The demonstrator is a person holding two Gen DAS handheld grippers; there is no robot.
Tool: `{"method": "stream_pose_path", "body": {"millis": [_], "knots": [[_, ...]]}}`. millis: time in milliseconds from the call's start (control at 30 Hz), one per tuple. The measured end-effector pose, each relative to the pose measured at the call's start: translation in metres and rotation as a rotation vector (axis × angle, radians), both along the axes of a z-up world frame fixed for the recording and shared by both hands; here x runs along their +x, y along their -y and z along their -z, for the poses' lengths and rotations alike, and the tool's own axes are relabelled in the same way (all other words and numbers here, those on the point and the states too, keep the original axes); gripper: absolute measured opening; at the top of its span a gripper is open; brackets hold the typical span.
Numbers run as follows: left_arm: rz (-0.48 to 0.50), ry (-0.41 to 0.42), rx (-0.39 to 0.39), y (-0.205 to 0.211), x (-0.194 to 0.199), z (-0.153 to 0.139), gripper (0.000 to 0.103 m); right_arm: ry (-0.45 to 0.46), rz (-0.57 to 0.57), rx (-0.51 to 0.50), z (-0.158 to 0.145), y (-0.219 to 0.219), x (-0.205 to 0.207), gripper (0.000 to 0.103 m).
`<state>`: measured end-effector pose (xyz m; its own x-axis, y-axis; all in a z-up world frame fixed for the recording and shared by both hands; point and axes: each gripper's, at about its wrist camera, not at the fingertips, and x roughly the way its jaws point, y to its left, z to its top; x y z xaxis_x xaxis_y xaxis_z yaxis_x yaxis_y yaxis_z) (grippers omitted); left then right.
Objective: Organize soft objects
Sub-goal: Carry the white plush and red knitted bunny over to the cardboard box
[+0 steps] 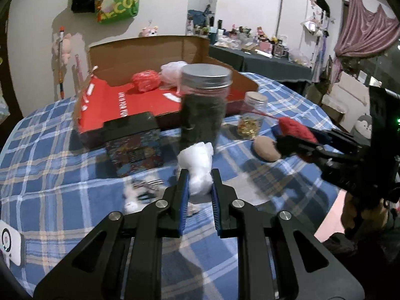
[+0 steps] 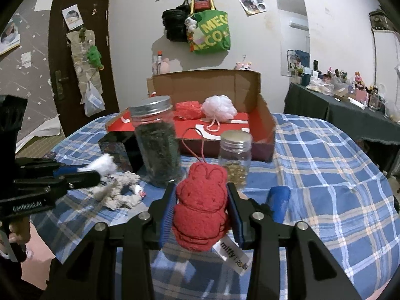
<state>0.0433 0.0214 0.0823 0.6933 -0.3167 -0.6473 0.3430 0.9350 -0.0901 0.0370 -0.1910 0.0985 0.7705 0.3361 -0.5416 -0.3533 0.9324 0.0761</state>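
Blurred soft toy (image 1: 140, 192) on tablecloth (image 1: 50, 170)

2 jars: a tall one (image 2: 157, 140), a small one (image 2: 235, 158). 2 mesh puffs: red (image 2: 188, 109), white (image 2: 219, 108). 1 open box (image 2: 268, 125).

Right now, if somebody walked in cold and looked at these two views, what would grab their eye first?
Probably the red bunny-shaped sponge clamped in the right claw at the front of the right wrist view, and the white cotton wad pinched in the left claw. Behind them on the blue plaid tablecloth stands a tall metal-lidded jar, with the open red-lined cardboard box holding a white bath pouf.
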Motion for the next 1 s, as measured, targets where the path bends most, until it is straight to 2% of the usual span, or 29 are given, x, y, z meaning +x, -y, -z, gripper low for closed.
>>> {"method": "stream_pose_path", "body": {"millis": [333, 633, 1000], "knots": [[-0.081, 0.005, -0.005, -0.033, 0.004, -0.006, 0.016, -0.006, 0.077, 0.047, 0.001, 0.036, 0.002, 0.042], [-0.085, 0.052, -0.001, -0.041, 0.021, -0.030, 0.016, 0.062, 0.121, 0.063, -0.024, 0.051, 0.005, 0.042], [-0.063, 0.038, 0.002, -0.045, 0.071, -0.047, 0.016, 0.105, 0.106, 0.046, -0.054, 0.045, 0.053, 0.043]]}}
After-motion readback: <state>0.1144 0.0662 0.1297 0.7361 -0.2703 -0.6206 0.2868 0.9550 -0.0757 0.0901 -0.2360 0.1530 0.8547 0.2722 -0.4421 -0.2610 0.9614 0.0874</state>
